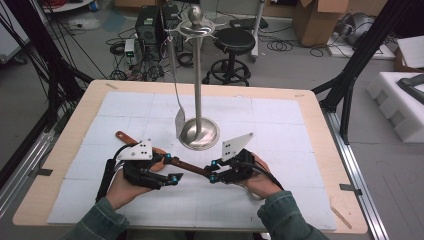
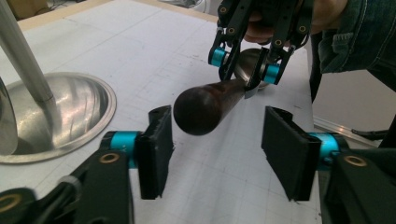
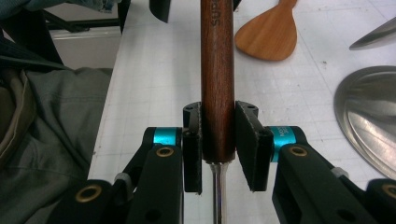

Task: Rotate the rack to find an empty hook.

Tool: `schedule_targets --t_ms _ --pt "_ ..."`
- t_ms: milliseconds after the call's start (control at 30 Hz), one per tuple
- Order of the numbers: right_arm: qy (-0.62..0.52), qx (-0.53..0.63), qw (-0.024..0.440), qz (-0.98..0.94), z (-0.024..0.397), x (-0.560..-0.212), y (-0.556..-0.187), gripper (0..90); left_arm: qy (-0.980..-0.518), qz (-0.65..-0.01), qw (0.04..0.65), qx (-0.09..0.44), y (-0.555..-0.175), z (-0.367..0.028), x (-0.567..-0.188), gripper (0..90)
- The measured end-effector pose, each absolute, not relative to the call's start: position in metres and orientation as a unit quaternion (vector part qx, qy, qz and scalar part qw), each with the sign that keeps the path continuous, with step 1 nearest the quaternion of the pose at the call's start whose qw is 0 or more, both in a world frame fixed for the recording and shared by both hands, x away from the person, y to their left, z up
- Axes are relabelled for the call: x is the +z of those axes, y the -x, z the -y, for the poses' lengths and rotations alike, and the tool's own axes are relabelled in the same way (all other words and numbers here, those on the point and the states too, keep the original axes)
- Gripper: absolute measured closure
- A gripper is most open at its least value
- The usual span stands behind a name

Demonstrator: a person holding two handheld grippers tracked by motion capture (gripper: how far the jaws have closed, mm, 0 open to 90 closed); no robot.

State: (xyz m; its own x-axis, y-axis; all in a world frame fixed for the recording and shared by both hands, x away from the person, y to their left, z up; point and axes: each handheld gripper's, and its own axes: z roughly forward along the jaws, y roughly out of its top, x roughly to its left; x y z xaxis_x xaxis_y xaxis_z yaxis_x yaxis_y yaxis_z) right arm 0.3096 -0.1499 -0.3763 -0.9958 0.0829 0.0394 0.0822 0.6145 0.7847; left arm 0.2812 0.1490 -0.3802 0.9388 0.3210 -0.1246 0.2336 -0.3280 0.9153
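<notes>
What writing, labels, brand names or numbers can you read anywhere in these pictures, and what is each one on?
Dark wooden handle, right gripper view: pale lettering runs along its top end, cut off by the picture's edge; roughly "sdn", too partial to read for sure.
Cardboard boxes on the floor, high view: any print is too small and blurred to read.
No other text is legible on the table or the metal stand.

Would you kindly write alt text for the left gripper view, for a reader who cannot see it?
A dark wooden handle points its rounded end between the left gripper's two open black jaws, near the left-hand pad. Farther off, the right gripper clamps the same handle near its metal end. The round base of a metal stand sits at left on the white table mat.
</notes>
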Motion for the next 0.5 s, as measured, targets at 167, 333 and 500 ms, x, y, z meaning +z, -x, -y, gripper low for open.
schedule_targets --t_ms 167,333,500 --pt "-0.039 0.441 -0.004 -0.897 0.145 -0.375 -0.308 73.7 -0.817 -0.170 0.549 0.039 -0.282 -0.145 -0.379 45.8" --pt "-0.036 0.440 -0.004 -0.897 0.141 -0.374 -0.307 73.6 -0.818 -0.166 0.549 0.038 -0.282 -0.143 -0.378 47.7" --pt "-0.031 0.441 -0.004 -0.897 0.137 -0.372 -0.306 73.6 -0.819 -0.163 0.549 0.037 -0.282 -0.141 -0.376 50.8"
